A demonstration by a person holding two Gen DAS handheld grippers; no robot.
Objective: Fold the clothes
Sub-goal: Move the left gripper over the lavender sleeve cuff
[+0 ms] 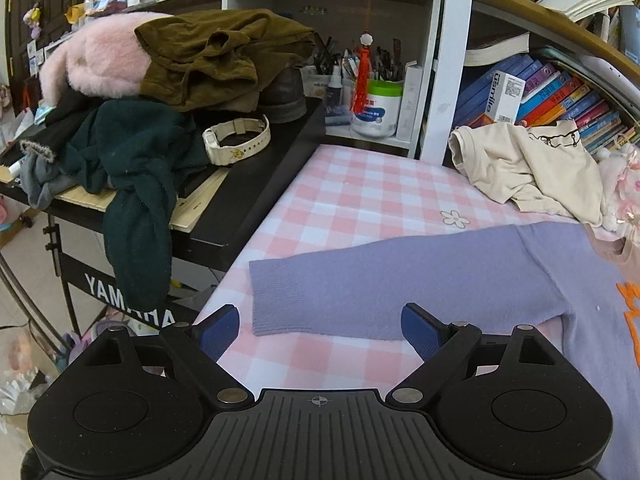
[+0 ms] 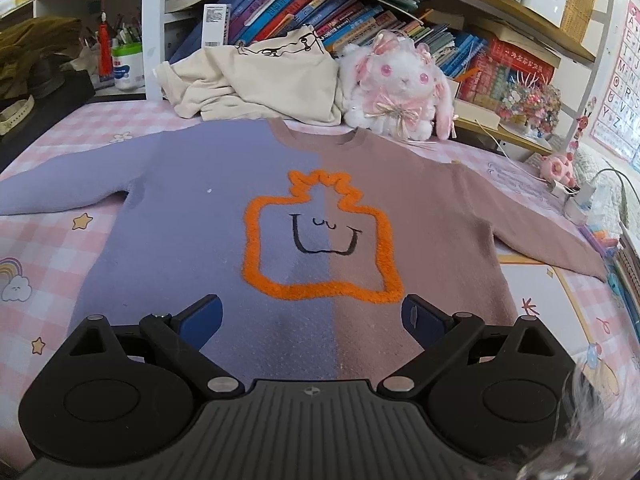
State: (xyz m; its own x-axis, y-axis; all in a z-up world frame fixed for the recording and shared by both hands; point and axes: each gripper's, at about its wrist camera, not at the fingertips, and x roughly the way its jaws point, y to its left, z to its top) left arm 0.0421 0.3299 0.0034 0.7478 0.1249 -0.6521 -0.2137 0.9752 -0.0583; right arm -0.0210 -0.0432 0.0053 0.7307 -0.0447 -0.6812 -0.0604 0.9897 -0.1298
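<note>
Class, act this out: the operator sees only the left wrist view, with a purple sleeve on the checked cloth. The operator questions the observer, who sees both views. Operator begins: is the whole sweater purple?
Observer: No. The sweater is purple on one half only; the other half is brown.
Operator: Is the far sleeve spread out as well?
Observer: Yes, the brown sleeve lies stretched out flat toward the right edge of the right wrist view.
Operator: What is the orange bit I glimpse?
Observer: An orange fuzzy outline around a drawn smiling face on the chest.
Operator: And the right tool?
Observer: The right tool is open over the hem, holding nothing.
</note>
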